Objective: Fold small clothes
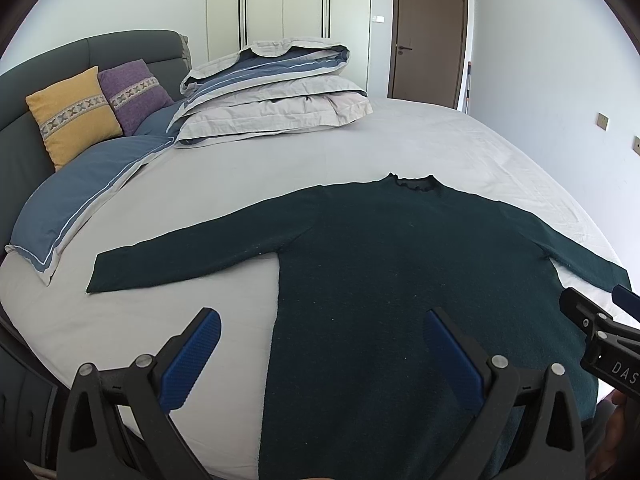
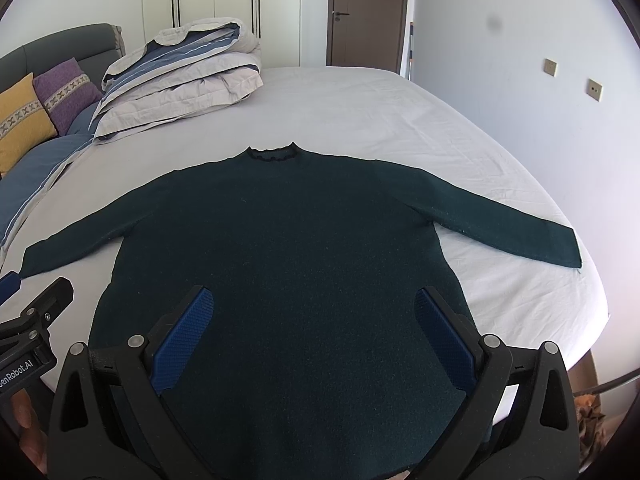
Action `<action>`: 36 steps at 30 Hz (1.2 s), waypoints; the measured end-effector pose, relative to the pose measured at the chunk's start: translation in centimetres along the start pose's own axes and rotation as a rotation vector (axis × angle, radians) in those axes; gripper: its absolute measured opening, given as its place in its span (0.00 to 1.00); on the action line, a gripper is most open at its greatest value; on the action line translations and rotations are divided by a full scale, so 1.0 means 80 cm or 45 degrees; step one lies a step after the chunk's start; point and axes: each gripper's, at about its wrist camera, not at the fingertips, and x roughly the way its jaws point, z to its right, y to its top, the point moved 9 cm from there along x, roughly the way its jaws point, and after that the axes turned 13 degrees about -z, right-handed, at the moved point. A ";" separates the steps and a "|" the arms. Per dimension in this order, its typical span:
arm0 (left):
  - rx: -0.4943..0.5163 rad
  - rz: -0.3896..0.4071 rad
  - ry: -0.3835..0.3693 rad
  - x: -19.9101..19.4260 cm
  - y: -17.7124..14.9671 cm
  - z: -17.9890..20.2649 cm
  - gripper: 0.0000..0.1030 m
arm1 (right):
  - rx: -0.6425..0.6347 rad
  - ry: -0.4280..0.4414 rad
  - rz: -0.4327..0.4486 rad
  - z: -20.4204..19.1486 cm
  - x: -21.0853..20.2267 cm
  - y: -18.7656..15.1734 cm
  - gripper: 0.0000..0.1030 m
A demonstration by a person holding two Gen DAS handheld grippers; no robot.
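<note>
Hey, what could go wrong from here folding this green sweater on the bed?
The dark green sweater lies flat, sleeves spread wide. Both tongs, left and right, hang open above the hem, so a pinch may also catch the grey sheet. The right sleeve ends near the bed edge and might slide off.

Bed with pale grey sheet fills most of both views. Grey upholstered headboard at 10 o'clock. Against it, yellow cushion and purple cushion, side by side and touching, both with a patterned band. Blue pillow with white piping lies flat below them at 9 o'clock. Folded duvet stack, beige and blue, at 11 o'clock, near the cushions. White wardrobe with dark vertical handles at 12 o'clock. Brown door, shut, at 1 o'clock. Two wall sockets at 2 o'clock.
</note>
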 end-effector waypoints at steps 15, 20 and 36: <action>-0.006 0.000 -0.003 0.001 -0.002 -0.010 1.00 | -0.008 -0.001 -0.003 -0.004 0.003 -0.003 0.99; -0.005 0.000 -0.004 0.001 -0.002 -0.013 1.00 | -0.008 -0.001 -0.005 -0.005 0.003 -0.003 0.99; -0.009 -0.002 -0.004 0.003 -0.005 -0.019 1.00 | -0.013 -0.003 -0.008 -0.009 0.004 -0.006 0.99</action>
